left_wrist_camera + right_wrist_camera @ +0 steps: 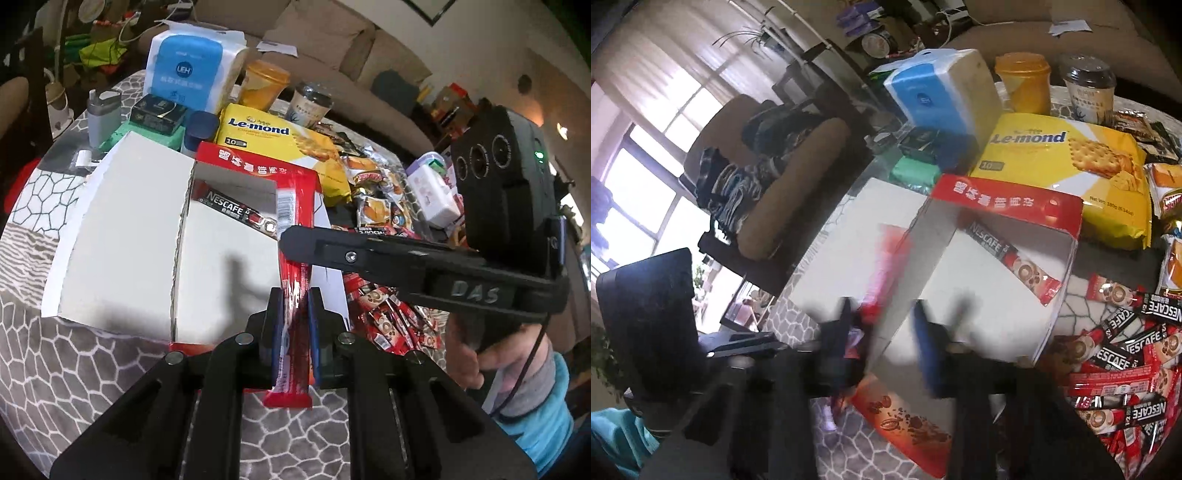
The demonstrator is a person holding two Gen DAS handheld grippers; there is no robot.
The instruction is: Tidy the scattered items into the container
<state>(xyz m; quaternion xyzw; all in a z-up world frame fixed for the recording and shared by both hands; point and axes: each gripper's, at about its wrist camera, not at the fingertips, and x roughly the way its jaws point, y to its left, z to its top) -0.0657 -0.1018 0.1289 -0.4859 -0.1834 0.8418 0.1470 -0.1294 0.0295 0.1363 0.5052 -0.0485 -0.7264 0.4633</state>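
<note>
My left gripper [293, 295] is shut on a red coffee stick [291, 332] that stands upright over the near edge of the open red Nescafe box [255, 162]. One Nescafe stick [240, 212] lies inside on the box's white floor. My right gripper [286, 238] reaches in from the right, its tip crossing the held stick's upper half. The right wrist view is blurred. There the right gripper [882, 314] shows a gap between its fingers, and the box [1004, 199] is seen through it. A blurred red stick [886, 258] is beside its left finger. Loose sticks [1126, 369] are piled to the right.
Behind the box are a yellow Le-mond biscuit pack [266, 129], a blue tissue pack [188, 70], an orange cup [264, 85] and a lidded drink cup [310, 103]. Snack packets [373, 177] lie to the right. The box's white lid flap [129, 221] spreads left. A chair [783, 177] stands beyond the table.
</note>
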